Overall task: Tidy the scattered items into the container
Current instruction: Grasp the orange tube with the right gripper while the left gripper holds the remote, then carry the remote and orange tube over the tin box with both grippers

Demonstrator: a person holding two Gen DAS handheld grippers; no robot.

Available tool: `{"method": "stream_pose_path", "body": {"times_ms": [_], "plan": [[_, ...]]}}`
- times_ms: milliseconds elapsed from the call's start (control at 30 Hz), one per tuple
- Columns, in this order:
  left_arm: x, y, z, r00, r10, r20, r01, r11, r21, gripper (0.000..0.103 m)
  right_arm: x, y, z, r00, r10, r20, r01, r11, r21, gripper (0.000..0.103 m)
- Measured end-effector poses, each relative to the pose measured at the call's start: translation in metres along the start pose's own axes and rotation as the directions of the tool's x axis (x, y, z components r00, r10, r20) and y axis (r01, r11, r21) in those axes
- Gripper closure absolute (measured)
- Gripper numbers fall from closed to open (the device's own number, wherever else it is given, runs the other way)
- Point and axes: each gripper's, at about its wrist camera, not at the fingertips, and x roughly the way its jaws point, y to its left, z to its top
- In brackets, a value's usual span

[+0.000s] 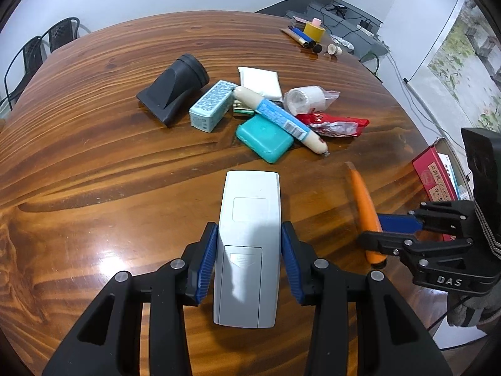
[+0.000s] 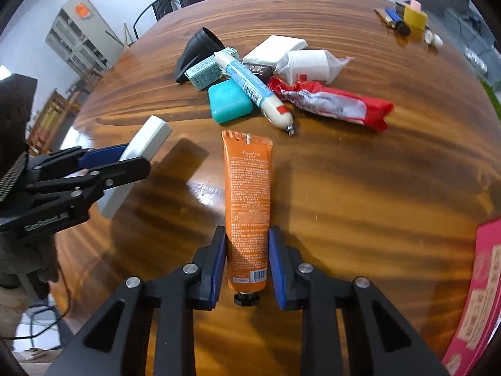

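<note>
My left gripper (image 1: 249, 252) is shut on a grey remote control (image 1: 249, 244), held above the wooden table (image 1: 94, 163); the remote also shows in the right wrist view (image 2: 137, 163). My right gripper (image 2: 247, 261) is shut on an orange tube (image 2: 249, 206), cap toward me; the tube also shows in the left wrist view (image 1: 364, 206). A pile lies ahead: black nozzle (image 1: 173, 89), light blue box (image 1: 211, 106), teal case (image 1: 264, 138), sausage stick (image 1: 278, 117), white packet (image 1: 260, 81), tissue roll pack (image 1: 308, 98), red wrapper (image 1: 335, 125).
A red box (image 1: 433, 175) sits at the table's right edge, pink in the right wrist view (image 2: 479, 288). Tape, pens and small caps (image 1: 313, 36) lie at the far right of the table. Chairs (image 1: 37, 47) stand behind the far left edge.
</note>
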Motion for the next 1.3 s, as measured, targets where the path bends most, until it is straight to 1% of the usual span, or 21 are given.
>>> {"method": "stream_pose_path", "body": {"times_ms": [167, 267, 433, 567, 767, 1000, 1167, 1300], "plan": [[-0.002, -0.024, -0.001, 1.000, -0.005, 0.005, 0.005, 1.000, 0.003, 0.060, -0.019, -0.016, -0.013, 0.998, 0.066, 0.015, -0.067, 0.997, 0.047, 0.074], [-0.005, -0.040, -0.002, 1.000, -0.006, 0.014, 0.006, 1.000, 0.001, 0.060, -0.032, -0.027, -0.023, 0.995, 0.092, 0.025, -0.094, 0.993, 0.065, 0.074], [-0.011, -0.073, -0.001, 1.000, -0.005, 0.027, 0.005, 1.000, 0.020, 0.060, -0.062, -0.045, -0.041, 0.991, 0.123, 0.059, -0.128, 0.989, 0.079, 0.074], [-0.017, -0.102, 0.001, 0.999, -0.008, 0.042, 0.006, 0.999, 0.040, 0.060, -0.084, -0.059, -0.049, 0.987, 0.130, 0.097, -0.138, 0.987, 0.078, 0.074], [-0.016, -0.154, 0.003, 0.998, -0.029, 0.051, 0.024, 0.996, 0.091, 0.060, -0.125, -0.091, -0.070, 0.983, 0.110, 0.145, -0.125, 0.988, 0.095, 0.074], [-0.012, -0.211, 0.005, 0.996, -0.064, 0.058, 0.055, 0.987, 0.148, 0.060, -0.172, -0.138, -0.106, 0.980, 0.054, 0.189, -0.084, 0.985, 0.151, 0.074], [-0.010, -0.247, 0.004, 0.994, -0.089, 0.062, 0.076, 0.980, 0.181, 0.060, -0.192, -0.175, -0.132, 0.987, -0.015, 0.162, -0.017, 0.981, 0.192, 0.074], [-0.009, -0.270, 0.001, 0.992, -0.107, 0.069, 0.092, 0.976, 0.196, 0.060, -0.199, -0.198, -0.153, 0.993, -0.031, 0.114, 0.006, 0.978, 0.210, 0.074]]}}
